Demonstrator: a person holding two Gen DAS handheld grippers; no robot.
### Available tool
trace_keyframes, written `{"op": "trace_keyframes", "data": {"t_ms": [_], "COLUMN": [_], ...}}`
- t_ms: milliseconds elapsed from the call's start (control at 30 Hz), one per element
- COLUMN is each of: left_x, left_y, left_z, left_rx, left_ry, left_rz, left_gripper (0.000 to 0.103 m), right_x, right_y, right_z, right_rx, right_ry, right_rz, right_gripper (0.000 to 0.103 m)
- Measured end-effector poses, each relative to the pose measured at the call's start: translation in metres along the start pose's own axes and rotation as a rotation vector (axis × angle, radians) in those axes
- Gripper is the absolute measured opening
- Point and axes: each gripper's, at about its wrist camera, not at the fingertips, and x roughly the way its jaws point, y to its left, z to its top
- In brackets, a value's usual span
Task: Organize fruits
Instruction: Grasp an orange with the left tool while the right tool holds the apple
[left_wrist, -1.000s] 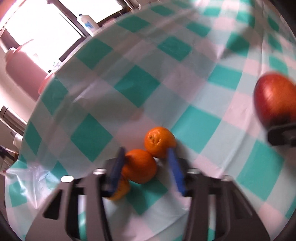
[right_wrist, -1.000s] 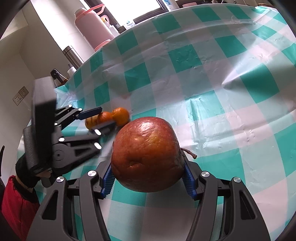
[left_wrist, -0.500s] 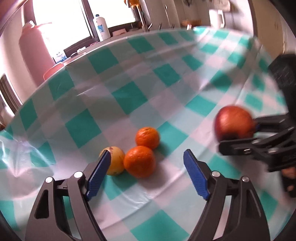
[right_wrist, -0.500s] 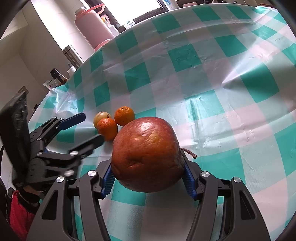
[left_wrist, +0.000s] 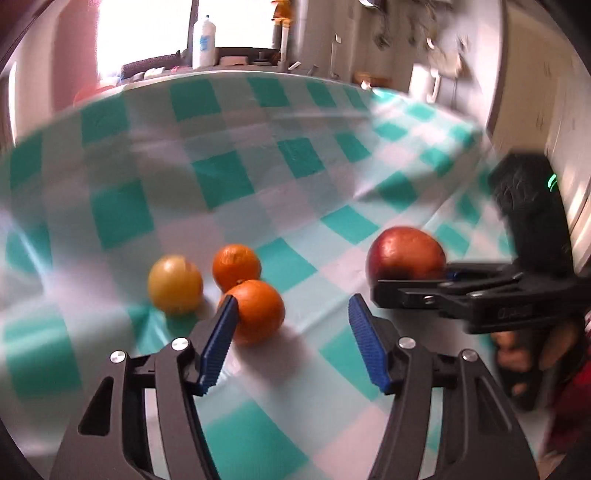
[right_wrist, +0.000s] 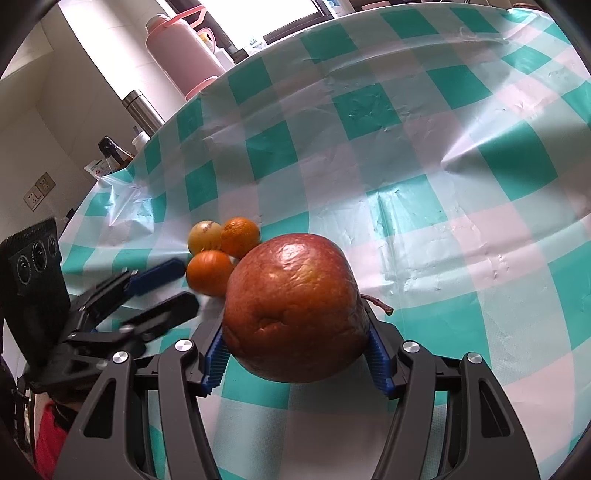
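Observation:
Two oranges (left_wrist: 258, 310) (left_wrist: 236, 266) and a yellow fruit (left_wrist: 175, 284) lie together on the green-and-white checked cloth. My left gripper (left_wrist: 291, 347) is open and empty, just in front of the nearer orange. My right gripper (right_wrist: 295, 354) is shut on a large red apple (right_wrist: 291, 306), held just right of the group. The apple also shows in the left wrist view (left_wrist: 406, 254), at the right. The oranges (right_wrist: 208, 271) (right_wrist: 240, 236) and yellow fruit (right_wrist: 203, 236) show in the right wrist view, with the left gripper (right_wrist: 170, 288) beside them.
A pink thermos (right_wrist: 177, 51), a steel flask (right_wrist: 142, 110) and bottles (right_wrist: 110, 151) stand beyond the table's far left edge. A white bottle (left_wrist: 202, 40) stands on the windowsill. The cloth (right_wrist: 443, 184) stretches bare to the right.
My left gripper let go of the orange, opened, pulled back and turned right. The yellow fruit came into sight. The right gripper stayed still with the apple.

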Motion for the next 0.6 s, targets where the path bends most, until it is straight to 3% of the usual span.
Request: {"op": "trace_keyframes", "data": {"t_ms": [67,267,400,467,600], "left_x": [0.001,0.028,0.034,0.038,0.031], "left_y": [0.001,-0.013,-0.028,-0.028,-0.025], "left_z": [-0.002,-0.004,-0.008,-0.013,-0.020], "left_rx": [0.006,0.034,0.082,0.064,0.021], "left_ry": [0.005,0.097,0.130,0.167,0.168], "left_rz": [0.069,0.063,0.110,0.129,0.144], "left_gripper": [0.062,0.065,0.064,0.054,0.045], "right_x": [0.000,0.000,0.000,0.000,-0.001], "right_y": [0.000,0.000,0.000,0.001,0.002], "right_z": [0.000,0.000,0.000,0.000,-0.001], "right_rx": [-0.003,-0.003,-0.004,-0.009,-0.019], "right_ry": [0.000,0.001,0.002,0.001,-0.002], "right_rz": [0.000,-0.001,-0.001,0.000,-0.001], "right_gripper": [0.062,0.062,0.062,0.062,0.062]}}
